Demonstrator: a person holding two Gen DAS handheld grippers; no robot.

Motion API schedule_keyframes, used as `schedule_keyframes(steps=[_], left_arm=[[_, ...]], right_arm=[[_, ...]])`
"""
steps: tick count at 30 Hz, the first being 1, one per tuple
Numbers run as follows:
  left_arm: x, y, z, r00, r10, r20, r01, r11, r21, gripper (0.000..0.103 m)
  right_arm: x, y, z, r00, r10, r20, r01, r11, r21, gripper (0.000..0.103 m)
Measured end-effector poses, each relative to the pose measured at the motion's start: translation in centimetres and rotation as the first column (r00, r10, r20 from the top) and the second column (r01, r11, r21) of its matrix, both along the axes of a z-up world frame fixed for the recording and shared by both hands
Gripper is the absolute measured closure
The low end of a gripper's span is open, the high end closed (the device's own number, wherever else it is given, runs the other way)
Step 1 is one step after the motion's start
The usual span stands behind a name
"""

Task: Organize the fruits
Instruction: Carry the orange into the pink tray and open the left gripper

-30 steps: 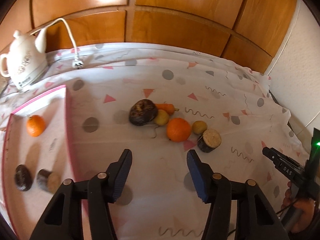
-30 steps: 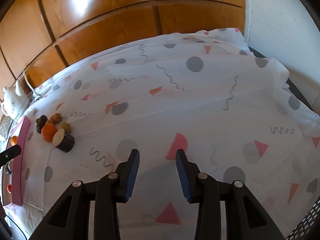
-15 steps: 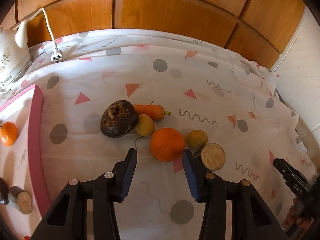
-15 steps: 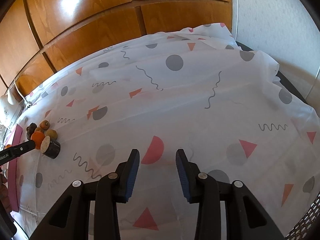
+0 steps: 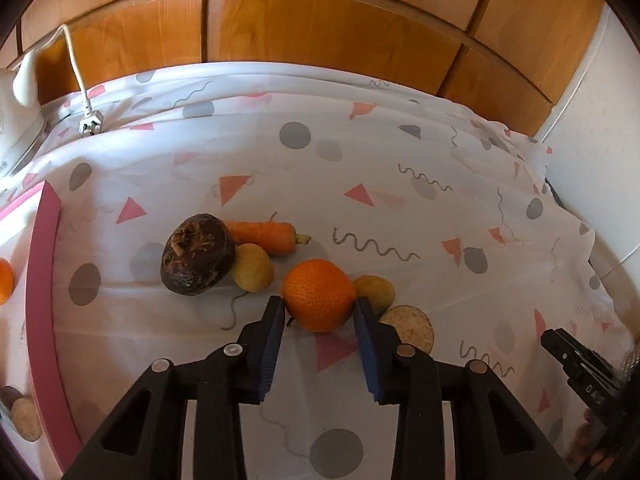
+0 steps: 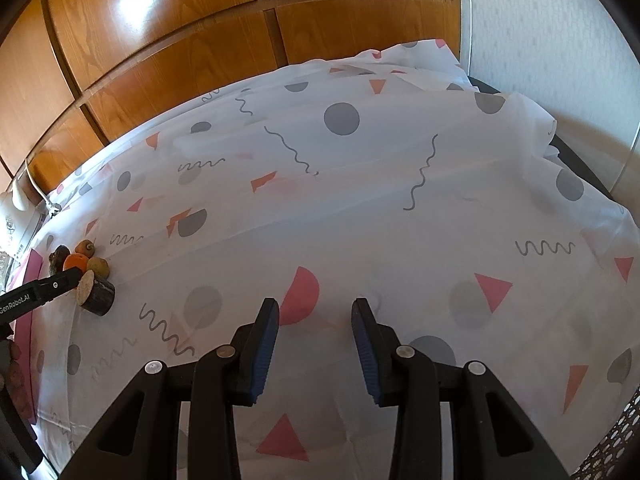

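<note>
A small pile of produce lies on the patterned cloth. In it are an orange (image 5: 319, 294), a dark beetroot (image 5: 198, 254), a carrot (image 5: 262, 236), two small potatoes (image 5: 253, 267) and a cut dark root (image 5: 410, 328). My left gripper (image 5: 318, 306) reaches down over the orange, one fingertip close at each side, and its jaws are closing. The orange still rests on the cloth. My right gripper (image 6: 315, 312) hovers over bare cloth far to the right with nothing between its fingers. From there the pile (image 6: 76, 261) is small at the left edge.
A pink-rimmed tray (image 5: 40, 300) at the left holds another orange (image 5: 5, 280) and a cut root (image 5: 24, 418). A white kettle (image 5: 16, 120) and its plug (image 5: 90, 124) sit at the back left. Wooden cupboard doors close off the back.
My left gripper came forward and down to the pile, and its jaws narrowed around the orange. The right gripper stayed in place with the same gap.
</note>
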State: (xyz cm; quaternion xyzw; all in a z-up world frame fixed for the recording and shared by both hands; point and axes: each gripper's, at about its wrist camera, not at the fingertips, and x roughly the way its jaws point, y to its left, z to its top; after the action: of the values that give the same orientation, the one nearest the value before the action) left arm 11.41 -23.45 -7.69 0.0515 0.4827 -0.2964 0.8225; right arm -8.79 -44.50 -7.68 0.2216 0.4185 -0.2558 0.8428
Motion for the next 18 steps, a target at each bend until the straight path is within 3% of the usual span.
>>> schedule_keyframes(steps=[8,18], left_arm=[[-0.9,2.3,1.0,0.999,0.031,0.008,-0.031,0.999,-0.024,0.069],[-2.1,10.0,5.0,0.984,0.164,0.070,-0.159,0.984,-0.078,0.069]], right_arm=[[-0.1,0.1,0.0,1.000,-0.001,0.000,0.001,1.000,-0.002,0.065],[0.0,0.5,-0.1,1.000,-0.005,-0.008,0.005,1.000,-0.013,0.065]])
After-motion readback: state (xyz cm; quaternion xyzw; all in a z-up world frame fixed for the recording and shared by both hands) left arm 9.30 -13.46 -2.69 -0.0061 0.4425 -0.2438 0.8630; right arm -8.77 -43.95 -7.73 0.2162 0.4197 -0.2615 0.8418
